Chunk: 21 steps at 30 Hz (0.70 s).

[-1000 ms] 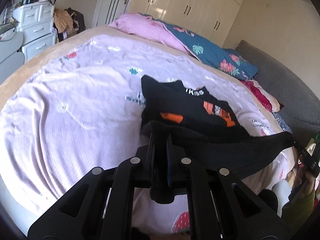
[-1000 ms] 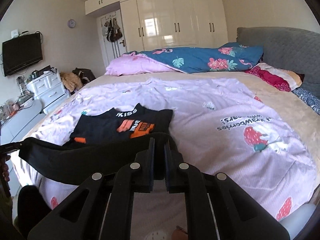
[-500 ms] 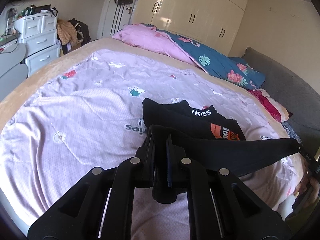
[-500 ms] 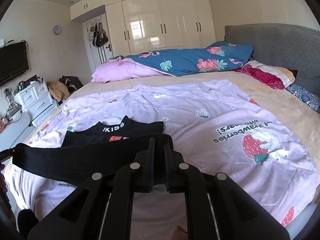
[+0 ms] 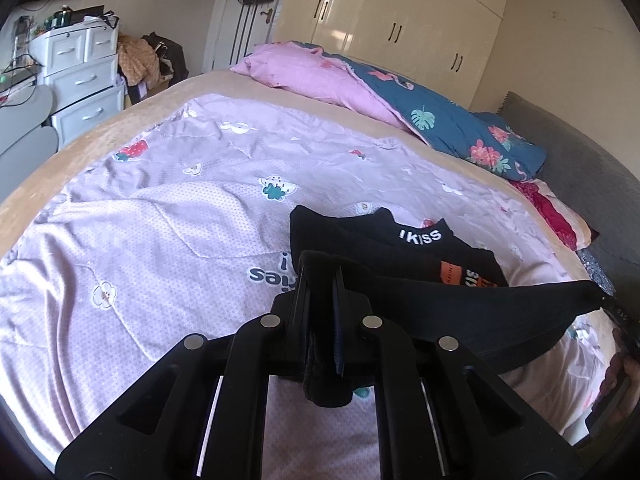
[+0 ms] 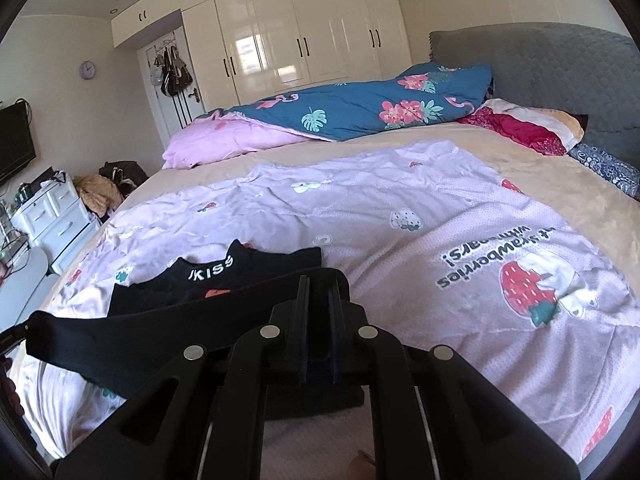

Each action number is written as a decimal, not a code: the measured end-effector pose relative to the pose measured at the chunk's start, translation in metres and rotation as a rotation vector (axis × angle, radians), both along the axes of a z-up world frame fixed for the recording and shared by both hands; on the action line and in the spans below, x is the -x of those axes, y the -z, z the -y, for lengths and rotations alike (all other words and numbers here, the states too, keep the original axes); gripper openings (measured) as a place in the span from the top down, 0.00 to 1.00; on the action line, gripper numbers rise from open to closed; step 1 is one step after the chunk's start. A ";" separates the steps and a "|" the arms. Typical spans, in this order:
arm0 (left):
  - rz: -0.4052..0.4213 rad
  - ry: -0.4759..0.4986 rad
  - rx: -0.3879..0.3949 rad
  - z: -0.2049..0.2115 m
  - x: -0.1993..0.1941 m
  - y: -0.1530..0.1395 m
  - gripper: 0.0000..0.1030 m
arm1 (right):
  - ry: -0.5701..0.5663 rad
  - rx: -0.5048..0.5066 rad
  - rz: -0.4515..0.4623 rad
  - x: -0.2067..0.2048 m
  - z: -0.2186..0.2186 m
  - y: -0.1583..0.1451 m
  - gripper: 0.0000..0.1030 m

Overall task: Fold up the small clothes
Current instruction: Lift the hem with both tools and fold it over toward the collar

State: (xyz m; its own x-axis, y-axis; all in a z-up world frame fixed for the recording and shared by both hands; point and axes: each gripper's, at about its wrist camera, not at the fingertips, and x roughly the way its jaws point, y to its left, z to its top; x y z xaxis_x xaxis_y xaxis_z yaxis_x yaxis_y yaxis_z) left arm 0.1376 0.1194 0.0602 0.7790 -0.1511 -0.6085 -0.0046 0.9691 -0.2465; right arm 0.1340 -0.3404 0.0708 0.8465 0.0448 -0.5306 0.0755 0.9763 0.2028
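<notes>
- Black shirt [image 5: 404, 256] with white "KISS" lettering at the collar and orange patches lies on the bed [image 6: 600, 208], on top of a lilac strawberry-print blanket [image 5: 160, 240].
- Its lower hem is lifted off the blanket and stretched as a taut black band between the two tools, above the rest of the shirt.
- Left tool [image 5: 322, 276] is clenched on one corner of that hem; black cloth fills the space between its fingers and bunches out beneath them.
- Right tool [image 6: 318, 292] is clenched on the opposite corner; cloth shows between its narrow-set fingers and hangs in a fold beneath.
- In the left wrist view the band runs from the left tool out to the right, where the other tool shows at the picture edge.
- In the right wrist view the same band [image 6: 140, 332] runs leftward to the left edge, covering most of the orange print on the shirt's front.
- Collar end of the shirt points away from the tools, toward the far side of the bed.
- Pink and blue floral duvet [image 6: 360, 108] is heaped along the far edge of the bed, in front of cream wardrobe doors [image 6: 300, 40].
- Grey headboard [image 6: 540, 64] stands on the right, with a red pillow [image 6: 520, 132] beside it.
- White drawer unit [image 5: 80, 80] stands at the left side of the room.
</notes>
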 end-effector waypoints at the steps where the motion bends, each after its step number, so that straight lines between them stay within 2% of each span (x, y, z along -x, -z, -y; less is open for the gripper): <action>1: -0.003 -0.004 0.000 0.000 -0.003 0.001 0.97 | 0.000 0.003 0.000 -0.005 -0.002 0.000 0.93; 11: -0.043 -0.039 0.000 0.000 -0.041 0.021 0.97 | 0.028 0.014 -0.033 -0.053 -0.007 0.008 0.93; 15: -0.056 -0.054 0.016 0.000 -0.055 0.028 0.97 | 0.047 -0.029 -0.062 -0.076 -0.005 0.015 0.93; 18: -0.060 -0.062 0.001 0.001 -0.064 0.034 0.97 | 0.050 -0.051 -0.067 -0.089 -0.006 0.018 0.93; 21: -0.070 -0.063 -0.004 0.000 -0.072 0.042 0.97 | 0.045 -0.042 -0.067 -0.097 -0.009 0.022 0.93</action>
State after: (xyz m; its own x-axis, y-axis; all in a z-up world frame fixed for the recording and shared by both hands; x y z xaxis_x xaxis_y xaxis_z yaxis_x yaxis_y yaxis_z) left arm 0.2095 0.1194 0.0183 0.7426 -0.1005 -0.6622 -0.0827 0.9674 -0.2395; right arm 0.2313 -0.3318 0.0490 0.8107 0.0308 -0.5847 0.1339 0.9624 0.2363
